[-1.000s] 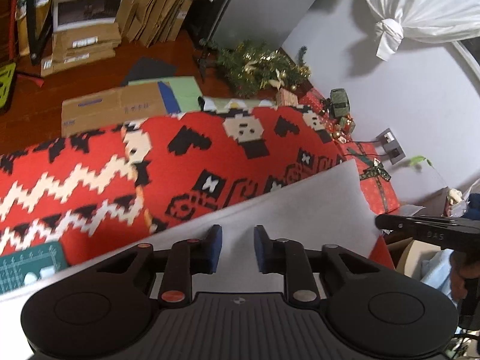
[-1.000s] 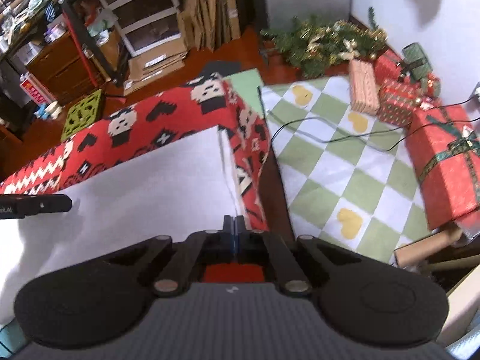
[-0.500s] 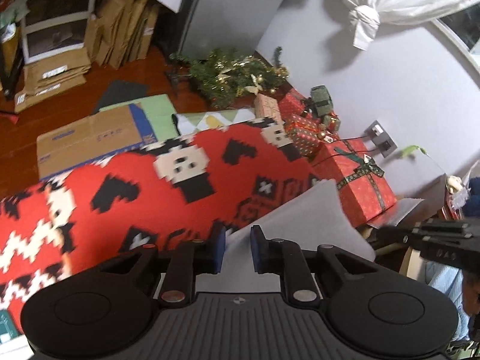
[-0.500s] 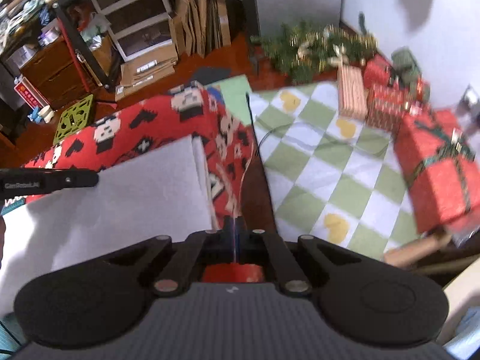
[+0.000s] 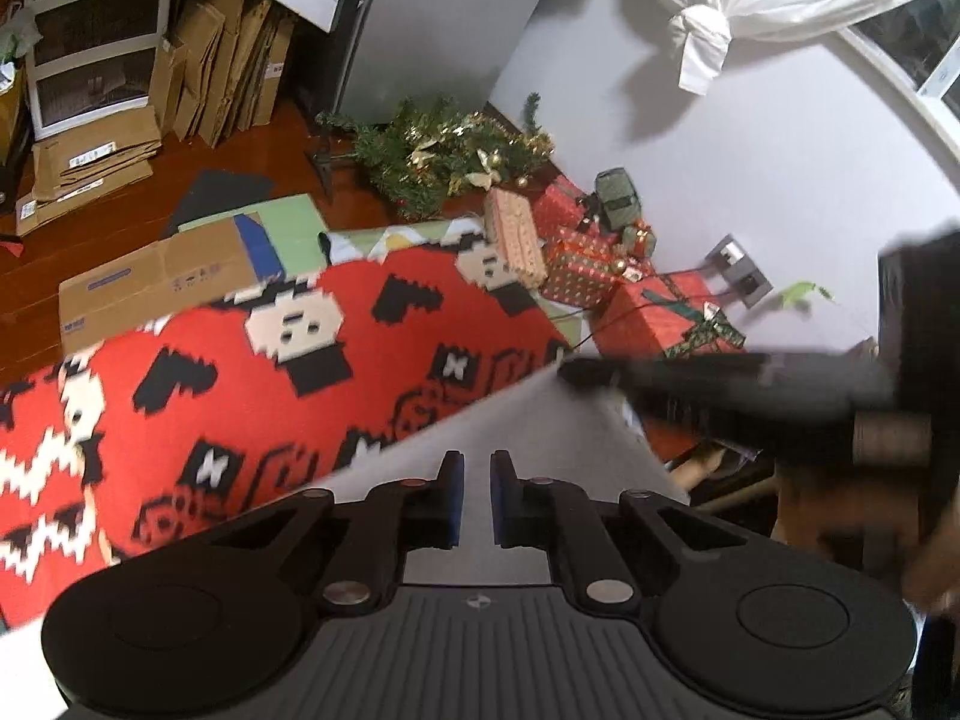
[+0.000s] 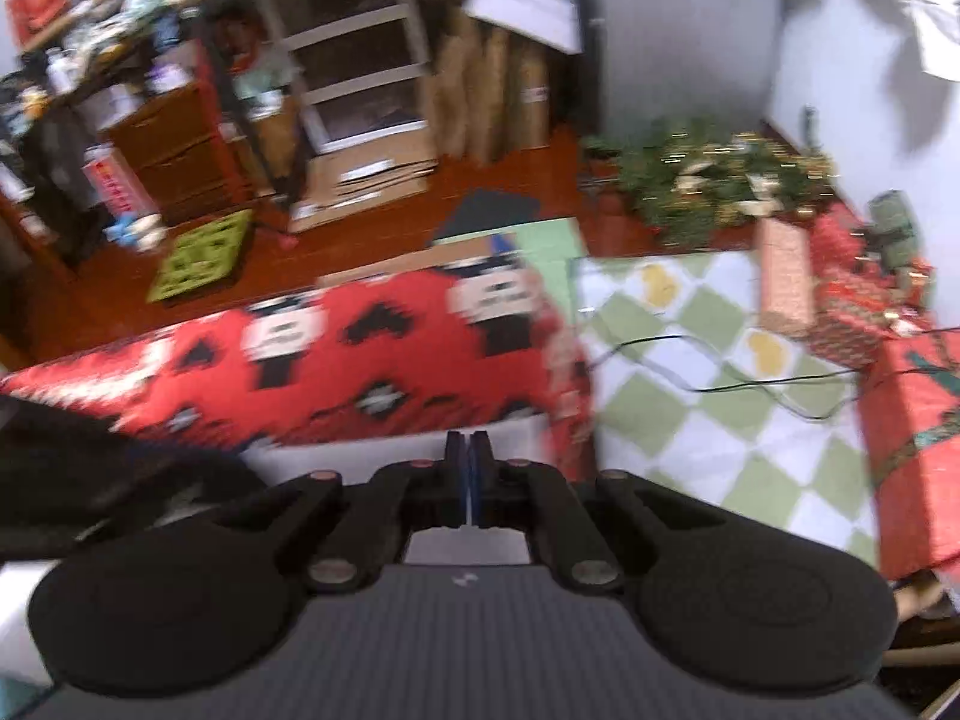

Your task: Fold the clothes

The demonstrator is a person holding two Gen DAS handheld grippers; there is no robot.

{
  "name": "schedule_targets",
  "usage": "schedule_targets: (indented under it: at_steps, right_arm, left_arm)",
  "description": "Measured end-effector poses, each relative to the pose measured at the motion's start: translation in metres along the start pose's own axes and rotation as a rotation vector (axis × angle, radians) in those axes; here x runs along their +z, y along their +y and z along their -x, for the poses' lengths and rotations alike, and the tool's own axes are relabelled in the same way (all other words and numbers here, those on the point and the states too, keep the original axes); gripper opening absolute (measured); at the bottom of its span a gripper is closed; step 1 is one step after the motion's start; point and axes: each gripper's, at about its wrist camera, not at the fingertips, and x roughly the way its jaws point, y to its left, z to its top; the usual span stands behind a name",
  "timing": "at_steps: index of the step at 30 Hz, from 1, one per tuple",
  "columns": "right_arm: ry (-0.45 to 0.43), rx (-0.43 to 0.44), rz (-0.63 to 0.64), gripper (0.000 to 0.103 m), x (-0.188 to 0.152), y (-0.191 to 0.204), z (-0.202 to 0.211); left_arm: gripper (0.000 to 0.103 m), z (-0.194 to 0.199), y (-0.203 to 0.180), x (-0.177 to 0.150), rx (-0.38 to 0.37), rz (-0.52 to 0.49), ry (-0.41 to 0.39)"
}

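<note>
My left claw (image 5: 474,501) is matt black plastic with blue rubbery pads. The white garment (image 5: 540,450) looks like smooth, matt cloth; the red blanket (image 5: 300,372) under it like coarse knit. The floor (image 5: 120,228) is glossy wood.

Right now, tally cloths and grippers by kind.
white cloth: 1
red blanket: 1
grippers: 2 (left gripper, jaws closing, white cloth in the gap; right gripper shut on its corner)
total: 4
</note>
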Motion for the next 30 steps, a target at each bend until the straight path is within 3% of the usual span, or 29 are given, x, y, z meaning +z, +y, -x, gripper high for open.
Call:
schedule_targets:
  at_steps: [3,11,17,24,27,30]
  right_arm:
    - [-0.011,-0.046,-0.034,0.002,0.007,-0.016,-0.003]
    - [-0.008,0.033,-0.002,0.003,-0.010,-0.008,0.037]
    - [0.034,0.055,-0.055,0.009,-0.032,0.012,0.060]
    - [0.058,0.172,0.054,0.009,-0.043,0.087,0.067]
    - [0.052,0.231,0.089,0.008,-0.046,0.130,0.056]
    - [0.061,0.280,0.122,0.007,-0.050,0.170,0.036]
  left_arm:
    - [0.007,-0.006,0.004,-0.010,0.033,0.030,0.008]
    - [0.007,-0.026,0.004,0.013,0.034,0.037,-0.044]
    - [0.007,0.022,-0.002,0.010,0.063,0.070,-0.095]
    - [0.007,0.111,0.048,-0.060,0.264,0.172,-0.107]
    - [0.007,0.123,0.078,-0.085,0.335,0.204,-0.076]
    - [0.007,0.126,0.105,-0.097,0.360,0.218,-0.076]
